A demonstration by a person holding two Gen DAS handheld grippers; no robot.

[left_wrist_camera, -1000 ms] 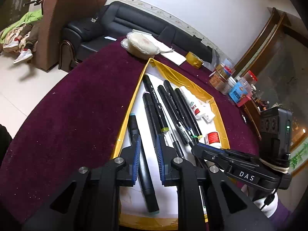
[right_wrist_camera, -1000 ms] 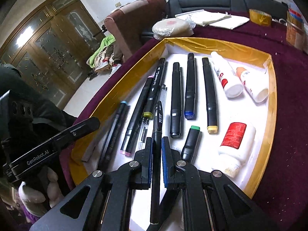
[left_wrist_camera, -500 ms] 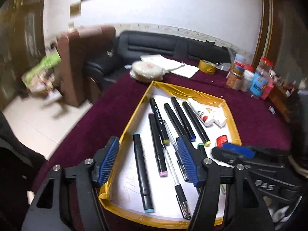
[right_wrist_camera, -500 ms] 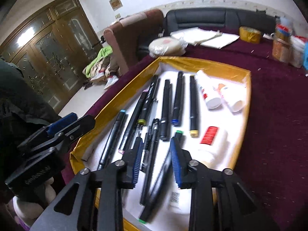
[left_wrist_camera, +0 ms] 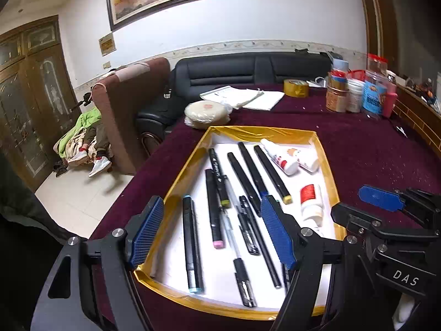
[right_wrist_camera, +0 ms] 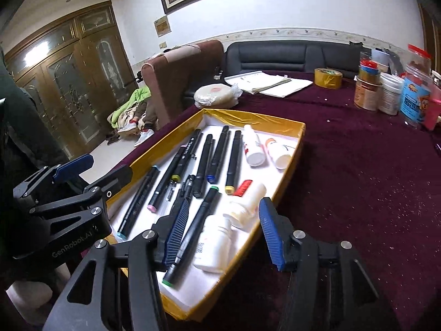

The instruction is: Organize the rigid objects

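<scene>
My left gripper (left_wrist_camera: 210,231) has just been opening, its fingers wide over the gold tray (left_wrist_camera: 264,133) on the tabletop (left_wrist_camera: 372,154), gripping nothing; the markers (left_wrist_camera: 213,209) lie inside; my right gripper (right_wrist_camera: 223,230) has been opening too, empty above the white bottle (right_wrist_camera: 213,244)

A table covered in dark maroon cloth (left_wrist_camera: 358,151) carries a gold-rimmed tray (left_wrist_camera: 328,160), a bagged stack of flatbreads (left_wrist_camera: 205,110), loose papers (left_wrist_camera: 248,96), a roll of brown tape (left_wrist_camera: 296,88), and a cluster of jars (left_wrist_camera: 358,91) at the far edge.
</scene>
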